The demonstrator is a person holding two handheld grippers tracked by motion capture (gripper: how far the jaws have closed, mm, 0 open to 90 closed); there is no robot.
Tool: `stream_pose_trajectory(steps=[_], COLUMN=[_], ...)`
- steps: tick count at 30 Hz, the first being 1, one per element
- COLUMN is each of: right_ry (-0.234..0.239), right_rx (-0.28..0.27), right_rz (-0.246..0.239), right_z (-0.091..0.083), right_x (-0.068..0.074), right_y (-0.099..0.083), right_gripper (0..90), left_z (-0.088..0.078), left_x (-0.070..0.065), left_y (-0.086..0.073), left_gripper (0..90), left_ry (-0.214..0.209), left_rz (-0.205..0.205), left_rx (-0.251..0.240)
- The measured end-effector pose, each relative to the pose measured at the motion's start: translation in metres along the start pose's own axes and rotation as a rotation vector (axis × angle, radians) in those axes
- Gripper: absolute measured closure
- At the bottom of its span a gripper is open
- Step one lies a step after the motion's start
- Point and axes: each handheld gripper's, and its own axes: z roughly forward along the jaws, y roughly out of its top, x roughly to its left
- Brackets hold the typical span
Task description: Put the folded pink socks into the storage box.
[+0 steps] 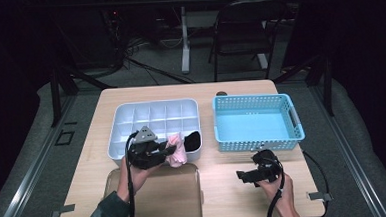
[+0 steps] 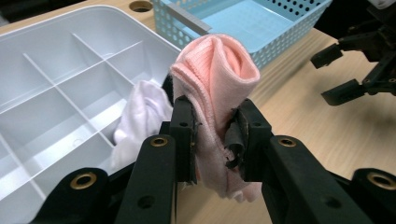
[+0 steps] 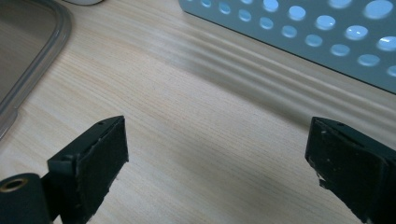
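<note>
Left gripper view: the left gripper (image 2: 212,135) has its two black jaws clamped on a rolled pink knitted sock (image 2: 219,84), the pads pressing into the fabric from both sides. The roll stands up between the jaws with its open folded end on top and a loose tail hanging below them. Just behind the sock, to its left, a crumpled white cloth item (image 2: 142,112) lies in a near compartment of the white plastic divided organiser tray (image 2: 60,70), whose other visible cells are bare. Beyond the sock stands the light blue perforated plastic basket (image 2: 261,23), on the pale wooden table (image 2: 303,121).

In the high view the left gripper (image 1: 165,150) holds the pink sock (image 1: 177,150) above the near right edge of the white tray (image 1: 126,117), beside a black cloth item (image 1: 193,140) in the tray's near right corner compartment. The blue basket (image 1: 257,122) sits just to the right of the tray, apart from it. A clear plastic lid (image 1: 160,195) lies flat on the table near the person's side, under the left forearm.

The right gripper (image 1: 244,176) rests low over the table in front of the basket, well apart from the sock. In the right gripper view its jaws stand wide apart with bare wood between them (image 3: 217,163), the basket wall (image 3: 303,37) ahead and the lid's rim (image 3: 42,70) at left.
</note>
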Motion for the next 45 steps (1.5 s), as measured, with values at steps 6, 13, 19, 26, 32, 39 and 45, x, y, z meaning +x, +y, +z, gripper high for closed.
stream_pose_trajectory(steps=[6, 13, 19, 26, 32, 39, 45], right_ry=[-0.005, -0.004, -0.003, -0.003, -0.004, 0.001, 0.001], right_rx=[-0.001, 0.004, 0.004, 0.005, 0.005, 0.013, 0.016], right_rz=[0.001, 0.007, 0.008, 0.008, 0.008, 0.004, 0.005], right_z=[0.0, 0.0, 0.0, 0.0, 0.001, 0.001, 0.003], right_x=[-0.001, -0.002, -0.002, -0.001, -0.002, -0.001, -0.001], right_y=[0.0, 0.0, 0.0, 0.0, 0.0, 0.0, 0.0], right_gripper=[5.5, 5.5, 5.5, 5.4, 4.9, 3.3, 3.5], left_z=[-0.004, -0.01, -0.017, -0.02, -0.019, -0.013, -0.001], left_x=[0.008, 0.018, 0.028, 0.035, 0.043, 0.053, 0.062], left_y=[-0.001, 0.0, 0.001, 0.0, -0.002, -0.008, -0.015], left_gripper=[72.8, 72.8, 72.8, 72.8, 72.7, 72.6, 72.6], left_ry=[0.038, 0.069, 0.106, 0.15, 0.207, 0.261, 0.3], left_rz=[-0.009, -0.024, -0.036, -0.042, -0.04, -0.045, -0.043], left_rx=[-0.007, -0.02, -0.032, -0.04, -0.041, -0.037, -0.007])
